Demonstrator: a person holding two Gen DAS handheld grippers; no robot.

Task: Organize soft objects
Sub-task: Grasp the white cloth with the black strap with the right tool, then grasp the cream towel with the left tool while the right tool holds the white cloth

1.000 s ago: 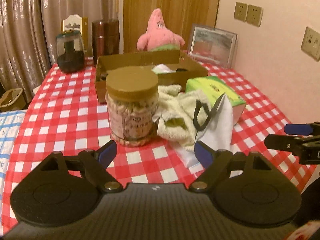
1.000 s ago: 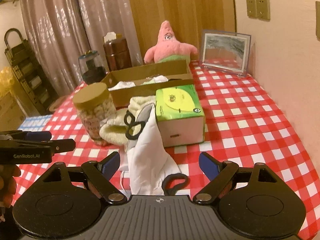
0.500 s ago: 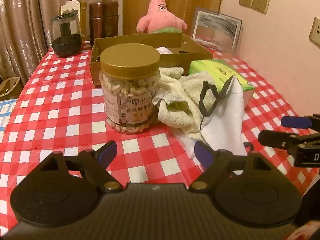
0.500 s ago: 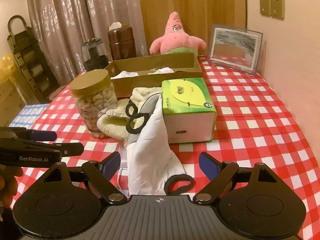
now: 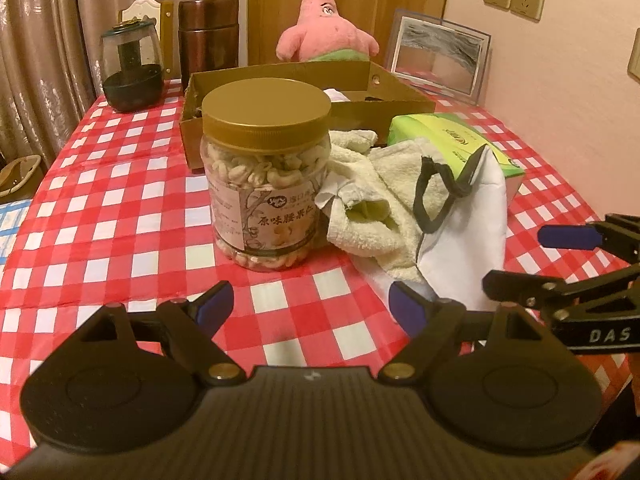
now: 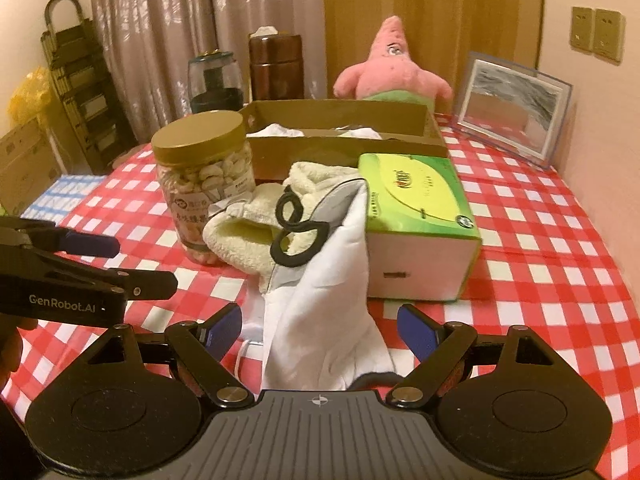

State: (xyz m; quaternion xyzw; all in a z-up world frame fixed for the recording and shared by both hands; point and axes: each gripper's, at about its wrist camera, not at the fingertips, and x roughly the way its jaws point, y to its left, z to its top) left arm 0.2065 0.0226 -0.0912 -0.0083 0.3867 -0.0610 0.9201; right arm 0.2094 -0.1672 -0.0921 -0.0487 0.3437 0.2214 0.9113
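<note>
A cream towel (image 5: 372,188) (image 6: 256,232) lies crumpled beside a white cloth with black straps (image 5: 468,232) (image 6: 324,292) on the red checked tablecloth. A pink starfish plush (image 5: 326,22) (image 6: 394,68) stands behind a brown cardboard box (image 5: 280,80) (image 6: 344,144) that holds white cloths. My left gripper (image 5: 310,304) is open, just in front of the nut jar (image 5: 266,184). My right gripper (image 6: 320,326) is open, with the near end of the white cloth lying between its fingers. Each gripper also shows in the other's view, the right (image 5: 548,256) and the left (image 6: 120,260).
A gold-lidded nut jar (image 6: 206,176) stands left of the towel. A green tissue box (image 5: 456,140) (image 6: 416,216) sits right of it. A dark glass jar (image 5: 132,68), a brown canister (image 5: 208,40) and a framed picture (image 5: 438,56) line the back. A wall is on the right.
Both grippers have moved forward toward the cloth pile. The jar and cloths look nearer. Both stay open and nothing on the table has moved.
</note>
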